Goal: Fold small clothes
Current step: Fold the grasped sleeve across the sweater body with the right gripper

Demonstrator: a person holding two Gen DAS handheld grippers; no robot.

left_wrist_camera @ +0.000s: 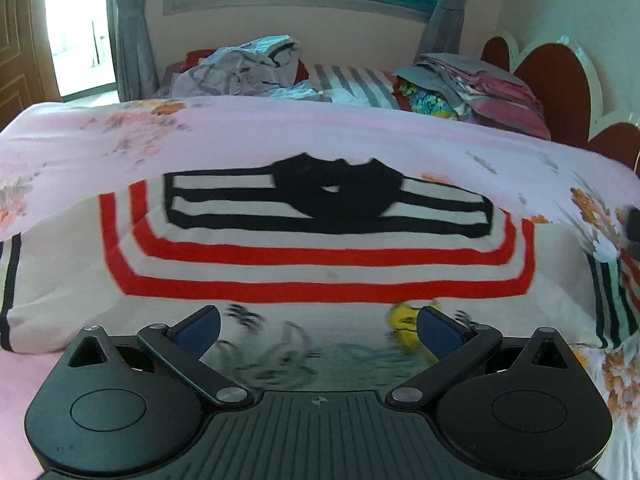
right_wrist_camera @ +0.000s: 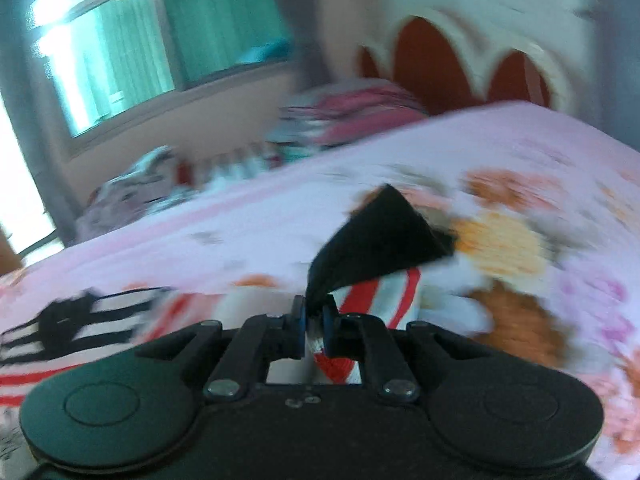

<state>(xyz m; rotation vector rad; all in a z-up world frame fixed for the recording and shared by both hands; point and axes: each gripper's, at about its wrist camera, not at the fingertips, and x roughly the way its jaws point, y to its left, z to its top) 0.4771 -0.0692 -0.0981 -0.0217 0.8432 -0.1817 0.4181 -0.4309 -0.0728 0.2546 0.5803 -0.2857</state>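
Note:
A small white shirt (left_wrist_camera: 320,264) with red and black stripes and a black collar lies spread on the pink floral bed sheet (left_wrist_camera: 280,136). My left gripper (left_wrist_camera: 318,332) is open and empty, just above the shirt's near hem, where a blurred yellow and grey print shows. My right gripper (right_wrist_camera: 314,326) is shut on the shirt's sleeve (right_wrist_camera: 384,232), whose black cuff sticks up past the fingertips with red and white stripes below. The right wrist view is motion-blurred. The shirt's body (right_wrist_camera: 80,328) lies to the left there.
A crumpled pile of grey clothes (left_wrist_camera: 248,68) lies at the far side of the bed. A stack of folded clothes (left_wrist_camera: 480,84) sits at the back right by the red and white headboard (left_wrist_camera: 560,80). A window and curtains are behind.

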